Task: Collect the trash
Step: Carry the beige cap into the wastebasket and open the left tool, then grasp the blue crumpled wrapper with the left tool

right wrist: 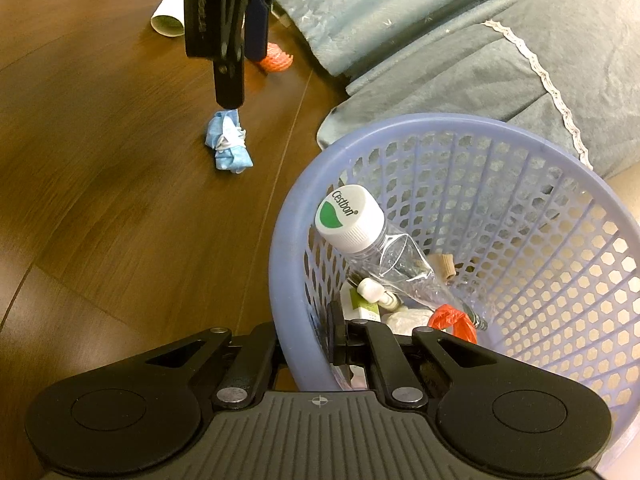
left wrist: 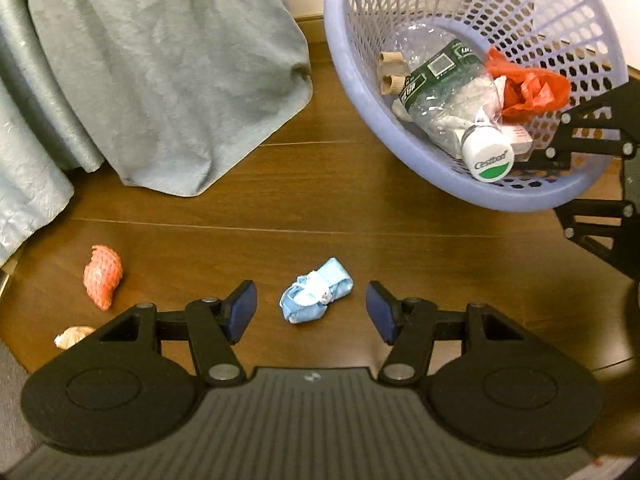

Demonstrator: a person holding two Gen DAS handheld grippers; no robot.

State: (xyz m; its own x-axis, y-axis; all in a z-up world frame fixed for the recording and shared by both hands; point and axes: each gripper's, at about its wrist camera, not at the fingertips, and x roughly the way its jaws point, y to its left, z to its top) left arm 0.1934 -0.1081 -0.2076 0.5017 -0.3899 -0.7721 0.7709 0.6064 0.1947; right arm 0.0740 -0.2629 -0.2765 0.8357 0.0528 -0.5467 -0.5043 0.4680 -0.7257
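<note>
Left to right across the left wrist view, with the crumpled blue mask as landmark. Far left of the mask hangs a grey-green bedcover, its hem draped onto the floor; below it and still left of the mask lie an orange foam net and, nearer the camera, a pale crumpled scrap. The mask lies on the wooden floor, framed between the two blue pads of the left gripper, whose fingers stand released on either side without touching it; the placement suggests a descent to pinch this piece next. Right of and beyond the mask, a lavender mesh basket is tilted with its mouth toward the mask, probably to shorten the drop. It already holds a clear plastic bottle, a cardboard roll, red wrapping and a small box. The right gripper is clenched on the basket's near rim, one finger inside the mesh and one outside, which holds the tilt. In the right wrist view a paper tube lies beyond the mask. The floor is dark plank laminate; a pale wall shows behind the bedding.
</note>
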